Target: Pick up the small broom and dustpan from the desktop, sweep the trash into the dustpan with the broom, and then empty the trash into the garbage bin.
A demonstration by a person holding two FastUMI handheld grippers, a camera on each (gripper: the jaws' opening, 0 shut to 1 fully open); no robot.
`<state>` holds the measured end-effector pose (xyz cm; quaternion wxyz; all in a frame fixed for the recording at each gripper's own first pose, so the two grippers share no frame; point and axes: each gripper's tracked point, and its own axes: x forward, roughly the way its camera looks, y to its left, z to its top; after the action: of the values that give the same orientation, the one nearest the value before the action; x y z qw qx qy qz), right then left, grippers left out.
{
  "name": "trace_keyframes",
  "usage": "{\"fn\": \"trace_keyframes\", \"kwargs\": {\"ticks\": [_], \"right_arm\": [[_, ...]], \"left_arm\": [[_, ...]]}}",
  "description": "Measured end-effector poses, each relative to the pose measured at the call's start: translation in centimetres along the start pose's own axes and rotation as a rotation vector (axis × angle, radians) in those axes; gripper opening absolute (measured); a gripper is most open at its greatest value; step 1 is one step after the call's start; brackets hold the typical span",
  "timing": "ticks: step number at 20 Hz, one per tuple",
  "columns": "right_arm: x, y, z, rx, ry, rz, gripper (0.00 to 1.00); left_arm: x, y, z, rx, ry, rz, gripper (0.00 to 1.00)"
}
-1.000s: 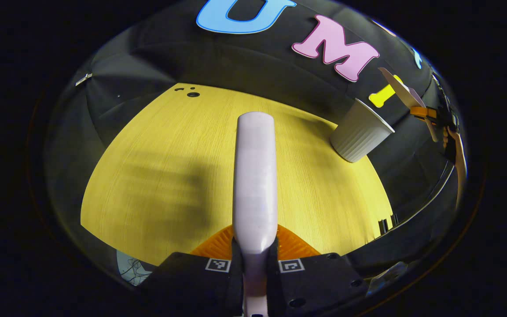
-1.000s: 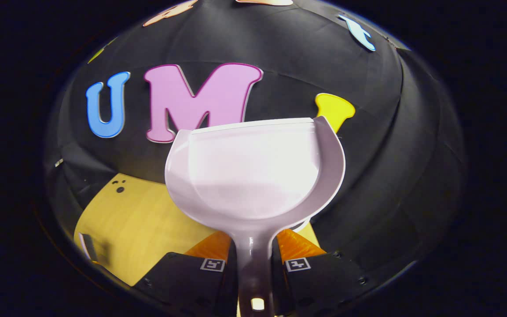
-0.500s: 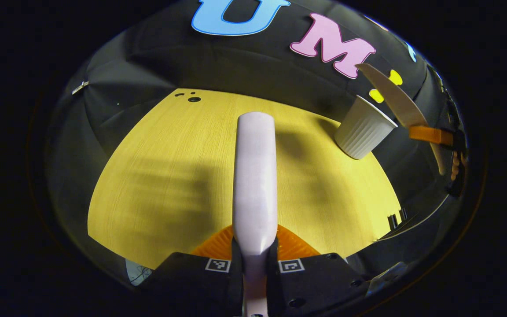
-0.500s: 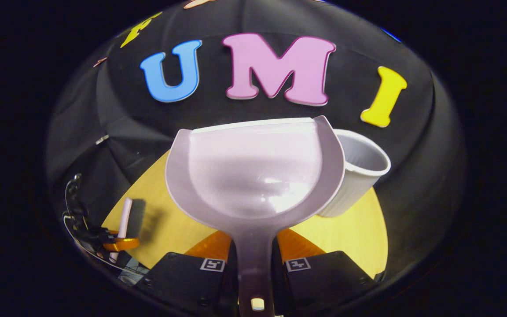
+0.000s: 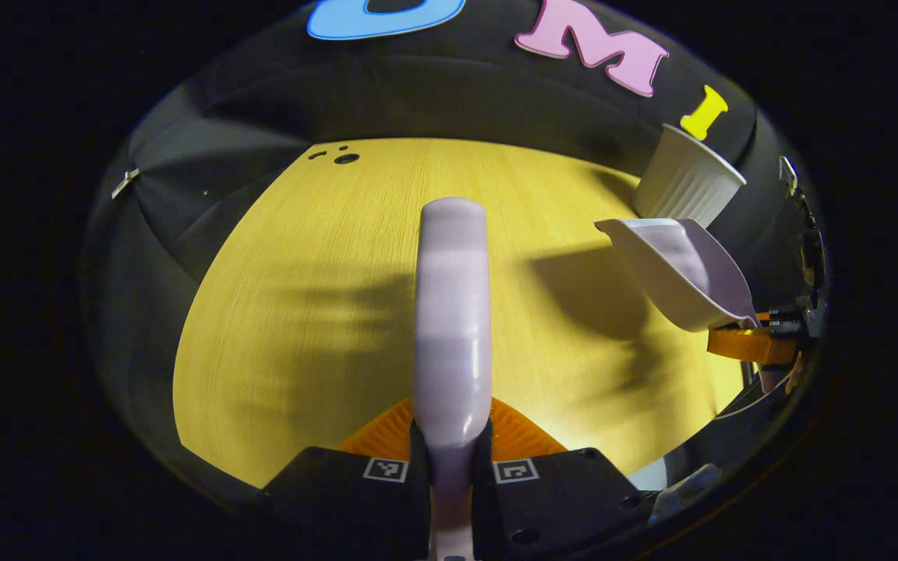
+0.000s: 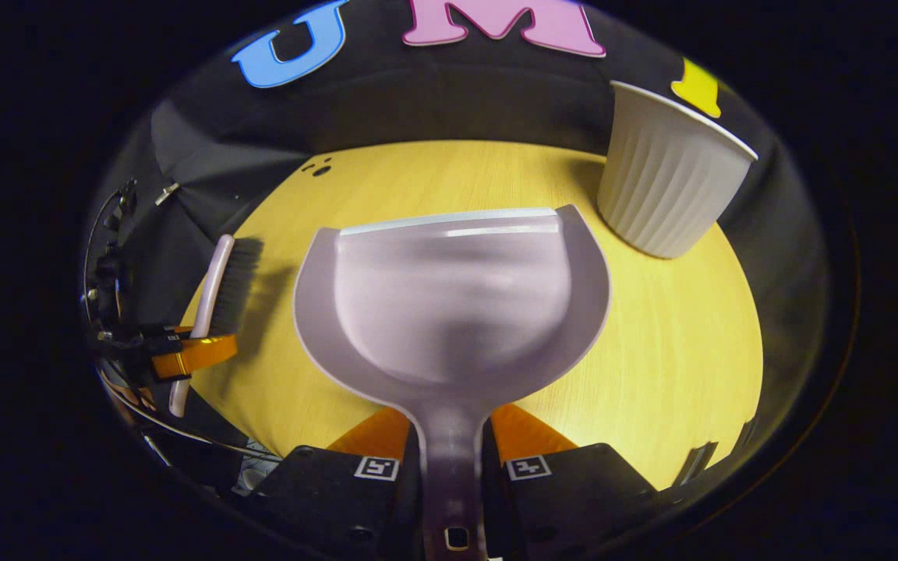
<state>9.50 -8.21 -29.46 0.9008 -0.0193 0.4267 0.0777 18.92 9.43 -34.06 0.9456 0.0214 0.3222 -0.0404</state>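
Over the yellow counter point(image 5: 324, 312), the left gripper point(image 5: 450, 460) has its fingers clamped on the light, stiff broom point(image 5: 451, 312) by its handle, and the right gripper point(image 6: 450, 463) likewise pinches the rigid, slippery-looking dustpan point(image 6: 449, 304) by its stem, near the ribbed bin point(image 6: 663, 183).

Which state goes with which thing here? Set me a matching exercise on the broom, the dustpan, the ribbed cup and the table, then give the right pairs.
Things:
1. pale plastic small broom
2. pale plastic dustpan
3. white ribbed paper cup
4. yellow wooden table

States:
A. stands upright at the table's far right
B. clamped by its handle in the right gripper, pan looks empty
C. bears the cup
D. clamped in the left gripper, bristles dark

Pairs: 1-D, 2-B, 3-A, 4-C
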Motion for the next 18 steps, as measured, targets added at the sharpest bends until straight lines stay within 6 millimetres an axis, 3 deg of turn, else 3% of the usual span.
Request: {"fn": "trace_keyframes", "kwargs": {"ticks": [4,9,17,18], "right_arm": [[0.2,-0.1,0.7,0.047,0.057,-0.007,0.35],[1.1,-0.1,0.6,0.056,0.105,-0.024,0.35],[0.9,0.7,0.4,0.093,0.131,0.02,0.39],[0.9,1.2,0.6,0.099,0.126,0.043,0.42]], "left_arm": [[2.5,0.3,-0.1,0.084,0.075,0.064,0.25],[4.2,-0.1,0.2,0.127,0.149,0.101,0.27],[4.4,-1.2,0.2,0.127,0.182,0.093,0.31],[4.1,-1.7,0.2,0.106,0.171,0.071,0.46]]}}
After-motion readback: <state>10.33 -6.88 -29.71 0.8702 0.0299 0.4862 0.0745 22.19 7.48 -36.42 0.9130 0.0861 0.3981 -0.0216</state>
